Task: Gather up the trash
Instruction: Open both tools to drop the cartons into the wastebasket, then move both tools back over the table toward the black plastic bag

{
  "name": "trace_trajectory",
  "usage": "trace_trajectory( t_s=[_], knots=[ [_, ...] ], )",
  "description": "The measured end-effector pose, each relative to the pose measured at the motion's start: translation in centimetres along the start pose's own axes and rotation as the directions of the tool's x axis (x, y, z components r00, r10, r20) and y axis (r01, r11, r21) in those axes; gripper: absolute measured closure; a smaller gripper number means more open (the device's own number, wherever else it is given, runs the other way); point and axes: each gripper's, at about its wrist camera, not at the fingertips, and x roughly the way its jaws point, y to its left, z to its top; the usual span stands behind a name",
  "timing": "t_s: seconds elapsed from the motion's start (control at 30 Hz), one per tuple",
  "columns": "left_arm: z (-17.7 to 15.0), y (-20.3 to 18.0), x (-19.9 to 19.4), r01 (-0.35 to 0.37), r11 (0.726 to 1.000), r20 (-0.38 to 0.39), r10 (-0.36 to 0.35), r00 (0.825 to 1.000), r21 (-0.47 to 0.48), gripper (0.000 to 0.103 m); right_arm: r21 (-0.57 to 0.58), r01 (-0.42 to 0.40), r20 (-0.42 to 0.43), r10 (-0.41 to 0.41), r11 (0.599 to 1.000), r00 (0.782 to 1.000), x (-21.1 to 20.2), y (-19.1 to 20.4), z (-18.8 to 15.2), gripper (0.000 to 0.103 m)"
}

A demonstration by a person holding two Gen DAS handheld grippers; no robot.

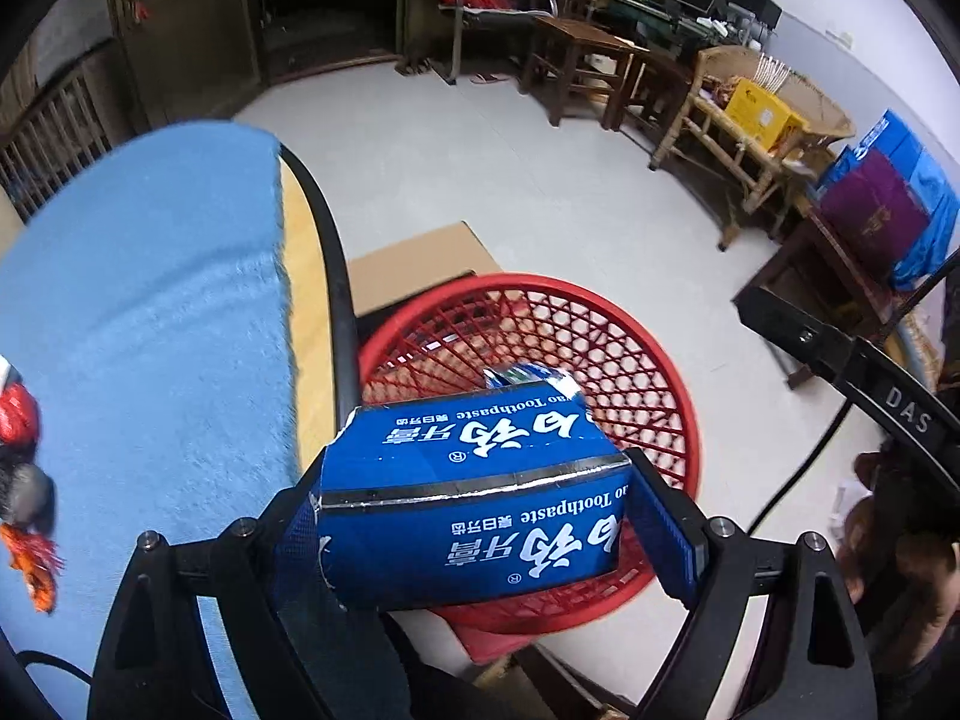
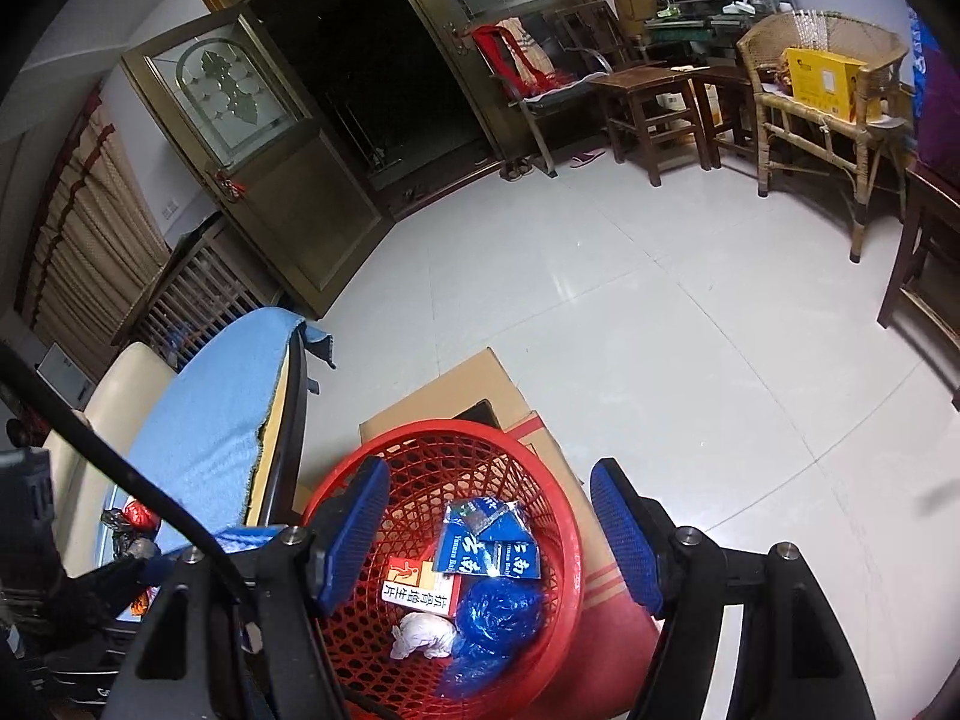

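A blue toothpaste box sits crosswise between the pads of my left gripper, which is shut on it just above the near rim of the red mesh basket. My right gripper hangs open over the same basket, with nothing between its blue pads. Inside the basket lie a torn blue carton, a red and white box, a crumpled white tissue and a blue plastic bag. Red and orange wrappers lie on the blue cloth at the far left.
A table under a blue cloth stands left of the basket, its black edge close to the rim. A cardboard box lies behind the basket. Chairs and stools line the far wall. Open tiled floor stretches between.
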Motion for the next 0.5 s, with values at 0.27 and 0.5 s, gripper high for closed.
trace_trajectory(
  t_s=[0.27,0.5],
  knots=[
    [0.4,0.2,1.0,0.119,0.992,-0.009,-0.120,0.993,-0.037,0.010,-0.039,-0.030,0.004,0.031,0.999,1.000,-0.5,2.3,-0.1,0.030],
    [0.3,1.4,-0.3,0.137,0.989,0.039,-0.134,0.990,-0.059,0.010,-0.041,-0.006,0.068,0.009,0.999,0.998,-2.7,2.1,1.0,0.030]
  ],
)
